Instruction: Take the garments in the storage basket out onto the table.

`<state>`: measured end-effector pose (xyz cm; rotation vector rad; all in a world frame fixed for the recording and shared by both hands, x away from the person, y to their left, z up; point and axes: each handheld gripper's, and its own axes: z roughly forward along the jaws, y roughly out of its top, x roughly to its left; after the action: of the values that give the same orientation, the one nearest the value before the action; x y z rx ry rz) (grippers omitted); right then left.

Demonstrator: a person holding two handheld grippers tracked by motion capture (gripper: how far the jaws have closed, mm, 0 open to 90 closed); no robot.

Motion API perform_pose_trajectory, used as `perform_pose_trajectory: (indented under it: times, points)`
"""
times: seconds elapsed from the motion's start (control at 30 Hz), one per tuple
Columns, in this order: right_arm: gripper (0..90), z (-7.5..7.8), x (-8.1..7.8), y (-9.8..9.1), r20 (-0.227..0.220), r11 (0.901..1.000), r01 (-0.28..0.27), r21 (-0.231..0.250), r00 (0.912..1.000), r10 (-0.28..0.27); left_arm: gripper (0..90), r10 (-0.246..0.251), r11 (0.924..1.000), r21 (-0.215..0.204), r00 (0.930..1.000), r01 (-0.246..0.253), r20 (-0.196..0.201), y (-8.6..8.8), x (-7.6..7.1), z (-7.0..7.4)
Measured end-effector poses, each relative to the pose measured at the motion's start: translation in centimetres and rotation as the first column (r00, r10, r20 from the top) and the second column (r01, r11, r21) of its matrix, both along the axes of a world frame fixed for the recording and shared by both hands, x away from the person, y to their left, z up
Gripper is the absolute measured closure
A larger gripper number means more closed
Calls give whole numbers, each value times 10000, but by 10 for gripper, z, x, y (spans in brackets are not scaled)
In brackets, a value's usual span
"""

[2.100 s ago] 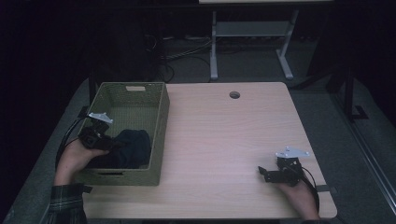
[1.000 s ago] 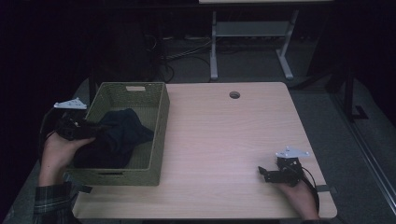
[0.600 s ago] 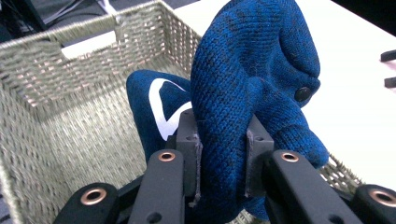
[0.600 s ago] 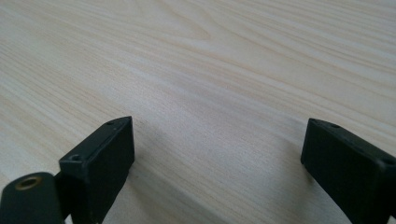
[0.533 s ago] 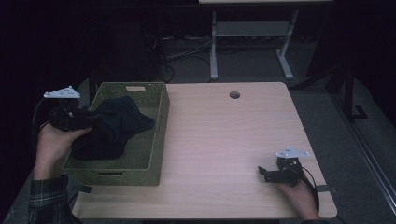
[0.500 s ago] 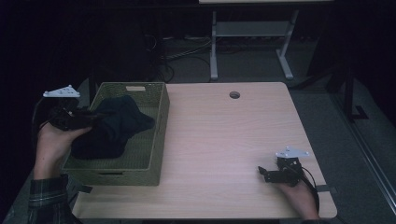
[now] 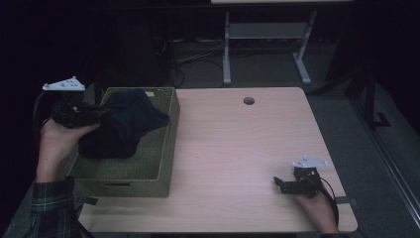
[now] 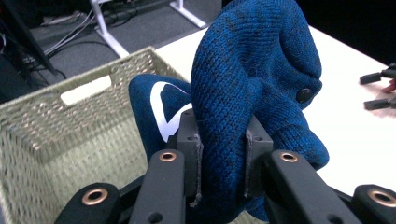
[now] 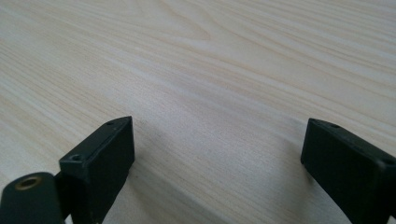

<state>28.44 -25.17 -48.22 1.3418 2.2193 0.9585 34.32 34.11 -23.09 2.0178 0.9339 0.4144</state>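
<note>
Where pinched: sweater (image 8: 252, 93) between tool (image 8: 223, 154) pads

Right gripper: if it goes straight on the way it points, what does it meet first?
Probably nothing soon: the right gripper, jaws open, points left over the bare table. The basket lies farther that way; depth is unclear.

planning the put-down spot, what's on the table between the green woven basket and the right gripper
Nothing: in the high view, bare light wooden tabletop runs from the green woven basket to the right gripper.
</note>
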Motion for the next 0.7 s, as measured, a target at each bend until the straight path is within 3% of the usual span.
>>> perform_pose_trajectory:
  times: [0.7]
  points:
    - [96, 0, 0, 0, 3, 10000, 9, -2, 10000, -9, 740, -733, 9972, -112, 9958, 741, 555, -38, 2, 32]
